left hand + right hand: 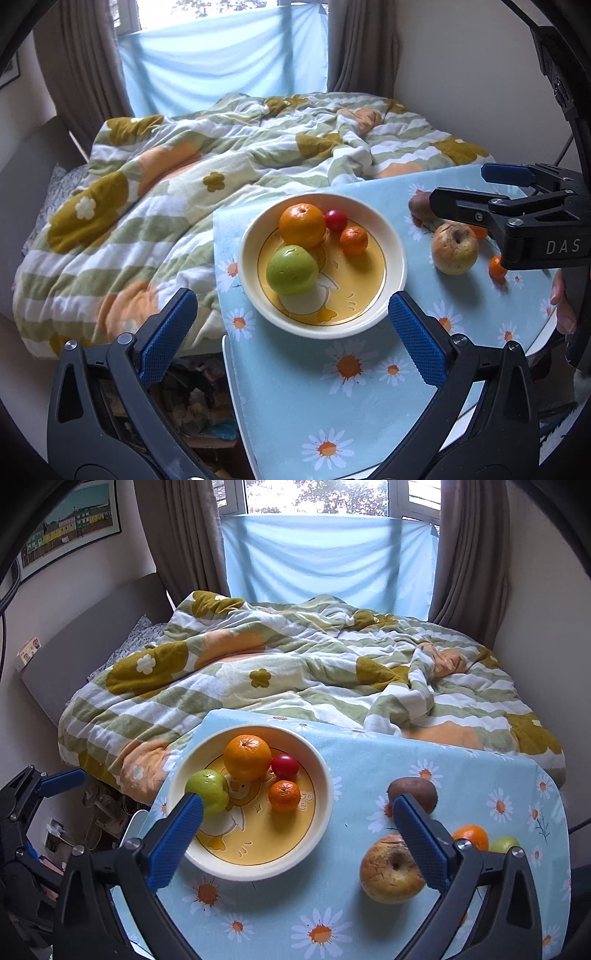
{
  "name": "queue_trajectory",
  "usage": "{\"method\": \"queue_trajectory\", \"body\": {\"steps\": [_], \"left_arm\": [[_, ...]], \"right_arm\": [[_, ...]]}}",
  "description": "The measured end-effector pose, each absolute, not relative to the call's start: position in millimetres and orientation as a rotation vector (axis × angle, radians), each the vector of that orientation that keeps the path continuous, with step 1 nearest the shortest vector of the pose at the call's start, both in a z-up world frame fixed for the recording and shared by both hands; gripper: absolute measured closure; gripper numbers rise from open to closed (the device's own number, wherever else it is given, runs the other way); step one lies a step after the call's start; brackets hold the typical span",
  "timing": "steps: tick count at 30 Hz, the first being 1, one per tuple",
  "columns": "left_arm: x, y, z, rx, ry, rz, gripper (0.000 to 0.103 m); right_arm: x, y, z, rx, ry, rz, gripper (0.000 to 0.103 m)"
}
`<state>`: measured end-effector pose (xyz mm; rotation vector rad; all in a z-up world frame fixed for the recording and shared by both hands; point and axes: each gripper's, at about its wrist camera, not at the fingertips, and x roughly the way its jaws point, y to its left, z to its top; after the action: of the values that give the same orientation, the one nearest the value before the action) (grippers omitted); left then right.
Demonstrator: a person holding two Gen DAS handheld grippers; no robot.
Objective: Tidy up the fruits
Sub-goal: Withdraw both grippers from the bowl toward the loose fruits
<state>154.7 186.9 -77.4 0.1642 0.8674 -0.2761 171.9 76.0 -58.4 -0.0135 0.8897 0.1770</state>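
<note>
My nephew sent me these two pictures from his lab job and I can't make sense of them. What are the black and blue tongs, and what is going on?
They are two hand-held grippers, each with a camera looking along its fingers. One picture is from the left gripper, one from the right gripper; both are open and hold nothing. On the daisy tablecloth stands a plate with an orange, green apple, mandarin and a small red fruit. Beside it lie a wrinkled apple, a brown fruit and two small fruits.

A home bedroom: rumpled flowered duvet (pixel 295 672) on bed, curtained window (pixel 317 502).
</note>
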Motion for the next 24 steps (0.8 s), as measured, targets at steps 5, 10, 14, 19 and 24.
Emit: {"method": "queue_trajectory", "body": {"steps": [5, 10, 14, 19, 24], "left_arm": [[151, 158, -61, 0.170, 0.849, -0.338, 0.000], [139, 113, -50, 0.197, 0.827, -0.398, 0.000], [126, 70, -48, 0.225, 0.814, -0.420, 0.000], [110, 15, -51, 0.242, 0.811, -0.440, 0.000], [97, -39, -65, 0.263, 0.830, -0.448, 0.000]], "right_arm": [[146, 45, -39, -0.002, 0.889, 0.093, 0.001], [115, 3, -24, 0.001, 0.862, -0.003, 0.001], [91, -38, -21, 0.008, 0.849, -0.063, 0.001], [62, -96, -22, 0.048, 0.852, -0.112, 0.001], [39, -147, -34, 0.065, 0.882, -0.143, 0.001]]}}
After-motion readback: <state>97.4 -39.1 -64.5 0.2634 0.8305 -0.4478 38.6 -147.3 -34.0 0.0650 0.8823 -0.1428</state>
